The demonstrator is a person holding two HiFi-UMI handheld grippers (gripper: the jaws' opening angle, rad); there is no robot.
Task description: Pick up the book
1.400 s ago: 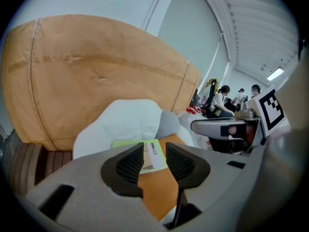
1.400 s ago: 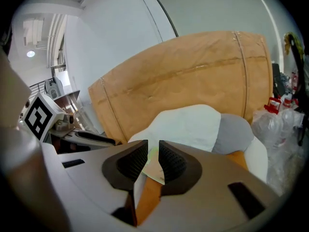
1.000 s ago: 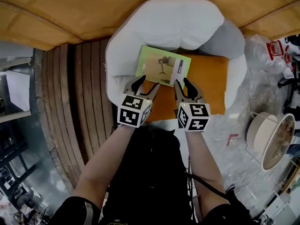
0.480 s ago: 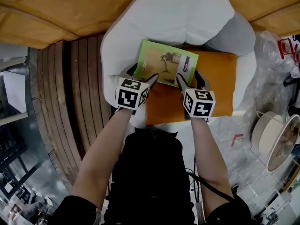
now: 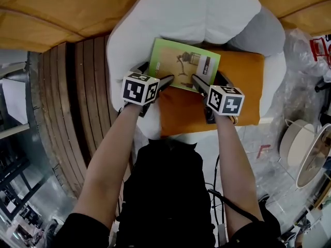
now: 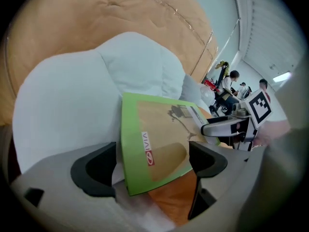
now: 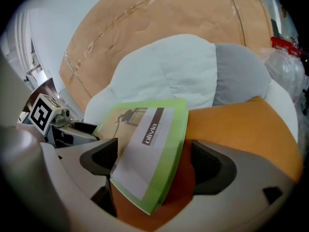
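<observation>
Green book, head view: the book [image 5: 182,66] lies face up on the seat, far edge against the white pillow [image 5: 181,14], near edge over the orange cushion [image 5: 207,110].
Head view, grippers: left gripper [image 5: 155,77] sits at the book's near-left corner and right gripper [image 5: 209,80] at its near-right corner, both angled downward. The paired placement suggests a two-sided lift that keeps a thin, floppy cover level.
Left gripper view, jaws: they have just been opening and stand wide apart. The book's [image 6: 154,139] near-left corner lies in the gap, and neither pad presses on it.
Left gripper view, surroundings: orange cushion shows under the corner and white pillow behind. The right gripper [image 6: 227,124] is visible at the opposite corner.
Right gripper view, jaws: they have likewise just been opening and are spread wide. The book's [image 7: 149,139] near-right corner, with its pale title band, sits between the pads, and nothing is gripped.
Right gripper view, surroundings: a grey pillow [image 7: 241,71] lies beyond the cushion.
Assessment, step in hand: approach complete, grasp not begun.
Assessment, next move: each pair of jaws likely needs one pad under the corner and one over it. The soft cushion should yield enough to allow this.
Risk: closing unevenly could bend the cover or push the book up the pillow.
</observation>
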